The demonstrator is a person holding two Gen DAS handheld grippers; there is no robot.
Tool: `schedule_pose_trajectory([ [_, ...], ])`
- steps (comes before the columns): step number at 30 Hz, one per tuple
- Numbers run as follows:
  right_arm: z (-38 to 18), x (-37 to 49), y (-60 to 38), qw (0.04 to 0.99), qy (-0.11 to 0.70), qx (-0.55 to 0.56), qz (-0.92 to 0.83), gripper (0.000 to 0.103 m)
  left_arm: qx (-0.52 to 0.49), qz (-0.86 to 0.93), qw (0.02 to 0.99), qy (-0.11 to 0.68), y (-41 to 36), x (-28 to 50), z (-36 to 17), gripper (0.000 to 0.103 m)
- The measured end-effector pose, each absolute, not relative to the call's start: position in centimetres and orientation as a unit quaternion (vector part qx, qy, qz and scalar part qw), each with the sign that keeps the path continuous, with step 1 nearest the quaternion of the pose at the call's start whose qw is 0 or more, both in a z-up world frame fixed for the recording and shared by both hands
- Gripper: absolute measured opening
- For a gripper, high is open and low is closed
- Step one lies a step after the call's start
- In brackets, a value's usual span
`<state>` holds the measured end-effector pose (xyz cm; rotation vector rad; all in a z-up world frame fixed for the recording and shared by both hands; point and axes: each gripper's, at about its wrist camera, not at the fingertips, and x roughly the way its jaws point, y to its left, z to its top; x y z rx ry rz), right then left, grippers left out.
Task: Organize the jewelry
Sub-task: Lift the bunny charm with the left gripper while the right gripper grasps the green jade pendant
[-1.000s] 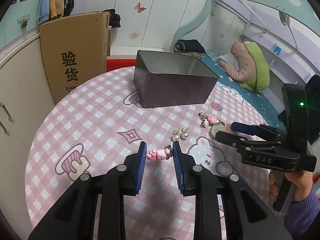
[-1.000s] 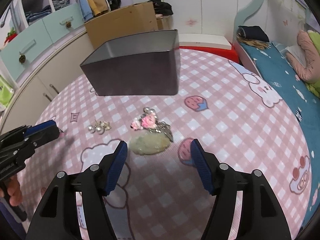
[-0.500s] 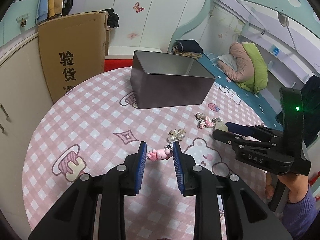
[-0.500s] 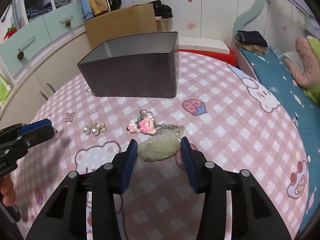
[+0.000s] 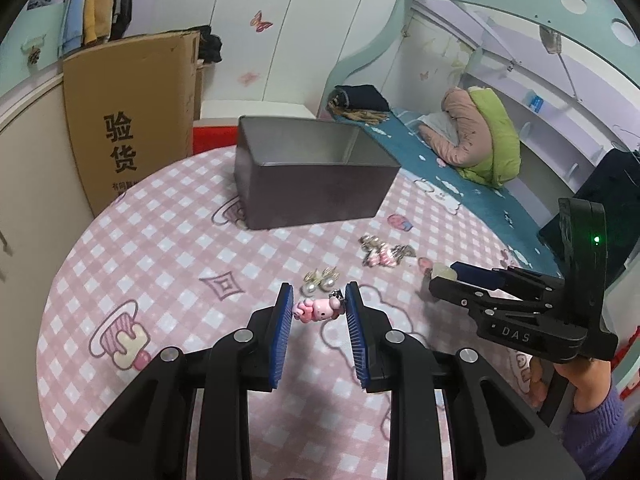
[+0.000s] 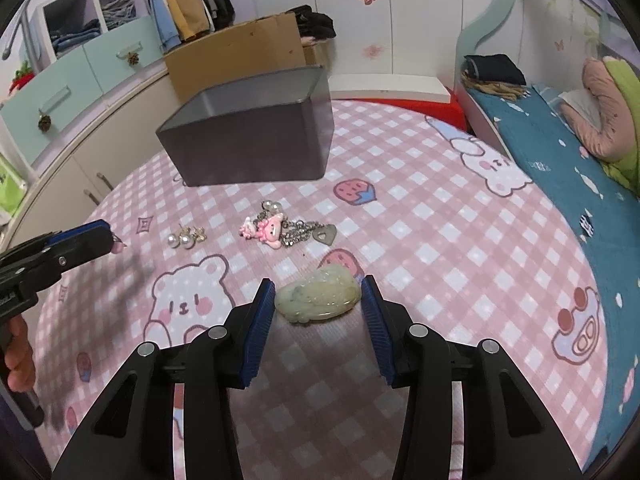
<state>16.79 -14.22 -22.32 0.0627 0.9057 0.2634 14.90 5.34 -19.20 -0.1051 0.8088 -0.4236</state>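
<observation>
Between the blue pads of my left gripper (image 5: 319, 295) sits a small pink figure charm (image 5: 316, 310), held above the table; the gripper is shut on it. My right gripper (image 6: 318, 286) is shut on a pale green jade pendant (image 6: 318, 300), also held just above the cloth. A pair of pearl earrings (image 6: 186, 238) and a pink charm on a silver chain with a heart tag (image 6: 276, 230) lie on the table between the grippers and the open grey metal box (image 6: 252, 152). In the left wrist view the right gripper (image 5: 444, 274) stands to the right.
The round table carries a pink checked cartoon cloth (image 6: 440, 240). A cardboard box (image 5: 128, 128) leans behind it at the left, cupboards (image 6: 72, 80) stand further left, and a bed with a teal cover (image 6: 560, 152) runs along the right.
My right gripper's jaws closed on the jade pendant and carried it a little toward the camera, away from the chain charm. The left gripper kept the pink charm and stayed put.
</observation>
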Motion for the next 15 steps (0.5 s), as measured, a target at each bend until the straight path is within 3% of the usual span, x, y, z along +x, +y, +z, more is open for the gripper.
schedule_pose_trajectory([
  [15, -16.4, 19.3, -13.8, 0.912, 0.379, 0.04, 0.154, 0.044, -0.018, -0.227, 0.914, 0.335, 2.6, 18.0, -13.8, 0.025],
])
